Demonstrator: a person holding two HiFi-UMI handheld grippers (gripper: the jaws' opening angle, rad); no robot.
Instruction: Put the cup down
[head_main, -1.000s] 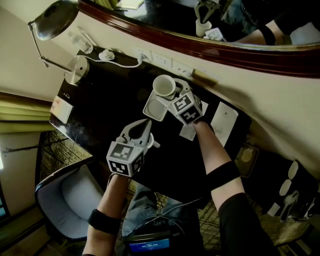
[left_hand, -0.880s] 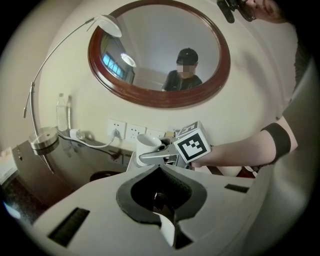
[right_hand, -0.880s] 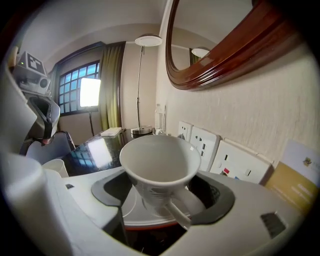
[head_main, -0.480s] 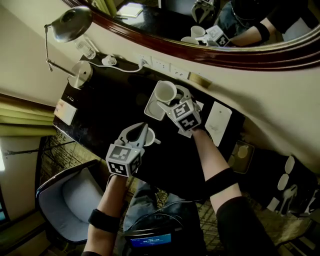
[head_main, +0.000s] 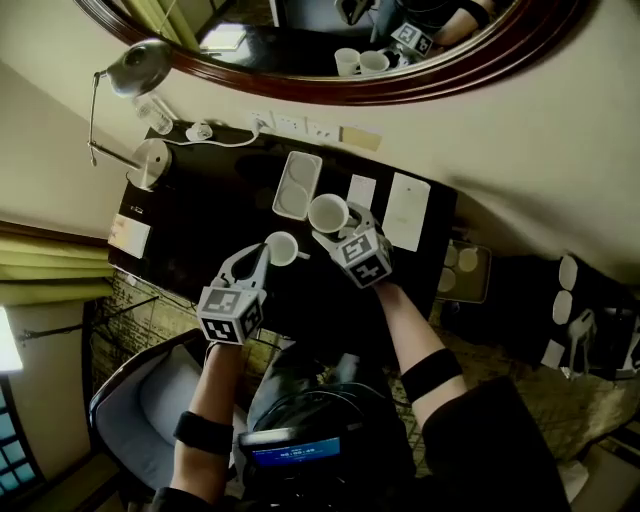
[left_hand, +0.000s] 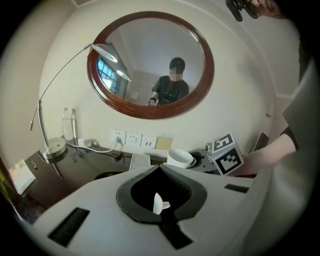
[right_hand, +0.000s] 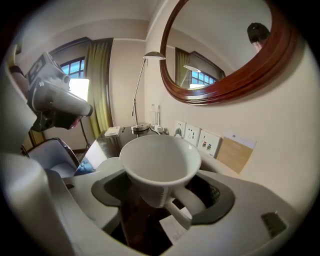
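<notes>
The right tongs (head_main: 338, 228) pinch a white cup (head_main: 327, 212) by its body. The cup is upright and empty, held over the dark bench (head_main: 210, 215), with its handle pointing back toward the hand. The left tongs (head_main: 262, 258) are pressed together on the thin white edge of a second cup (head_main: 282, 248), which sits at 8 o'clock from the first and just beside it. In the head view, a white rectangular tray (head_main: 297, 185) lies on the bench at 11 o'clock from the white cup. Two paper cards (head_main: 405, 210) lie at 3 o'clock. A desk lamp (head_main: 135, 70) stands at the bench's far left end, beneath the oval mirror (head_main: 330, 92).
</notes>
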